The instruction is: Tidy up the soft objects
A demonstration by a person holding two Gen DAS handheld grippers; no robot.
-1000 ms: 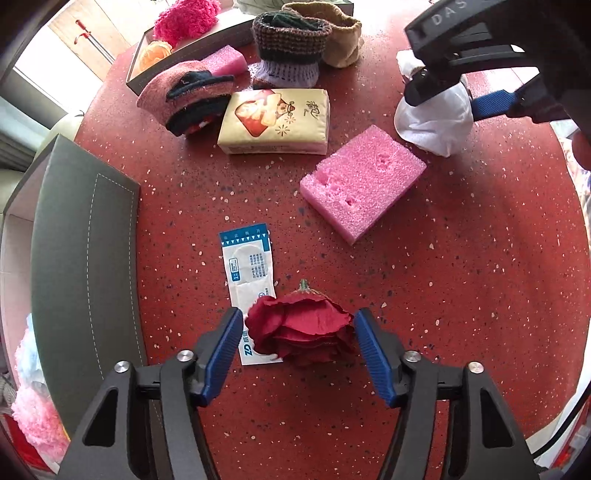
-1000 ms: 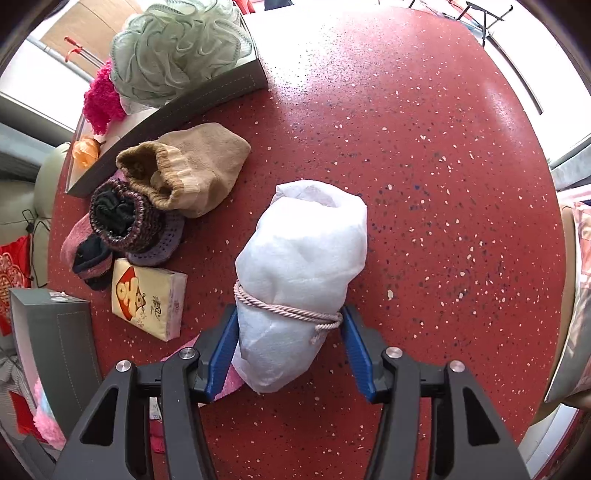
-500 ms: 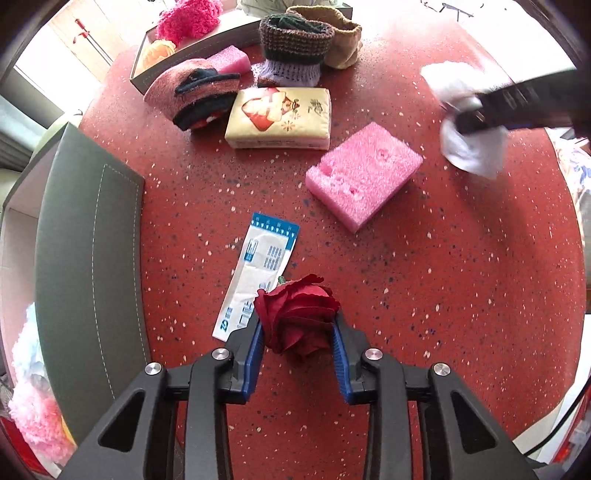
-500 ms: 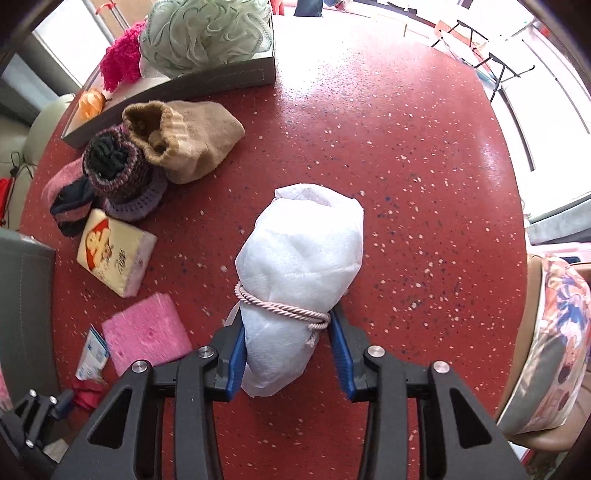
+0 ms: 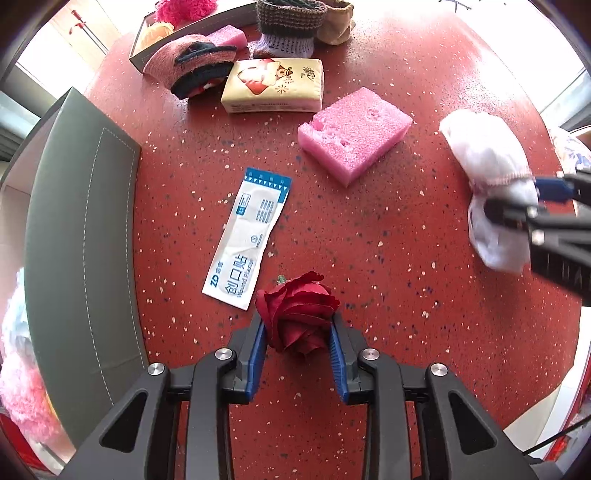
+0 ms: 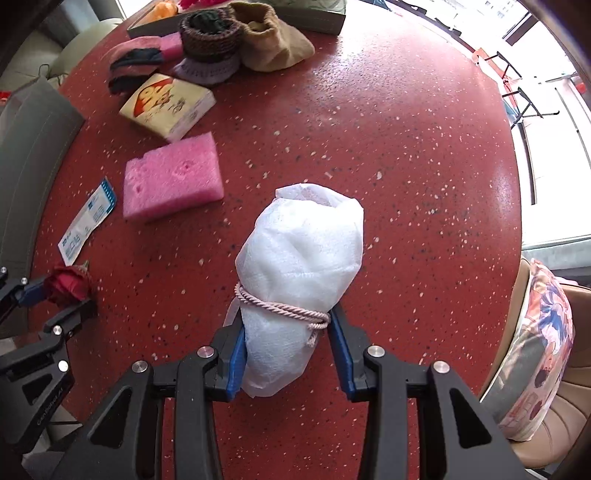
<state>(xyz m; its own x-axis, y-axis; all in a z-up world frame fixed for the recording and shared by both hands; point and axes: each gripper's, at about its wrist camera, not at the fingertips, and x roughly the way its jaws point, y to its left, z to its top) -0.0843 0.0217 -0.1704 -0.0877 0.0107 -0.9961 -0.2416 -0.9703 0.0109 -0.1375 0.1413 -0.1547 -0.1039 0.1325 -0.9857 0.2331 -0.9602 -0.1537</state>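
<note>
Two tools grip: left [image 5: 297, 345] rose [image 5: 297, 317], right [image 6: 288, 350] bundle [image 6: 299, 269]

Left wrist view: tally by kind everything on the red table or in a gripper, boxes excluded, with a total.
Pink foam sponges: 2
Knitted items: 3
Tissue pack: 1
Plaster packet: 1
Red rose: 1
White bundle: 1
Total: 9
</note>
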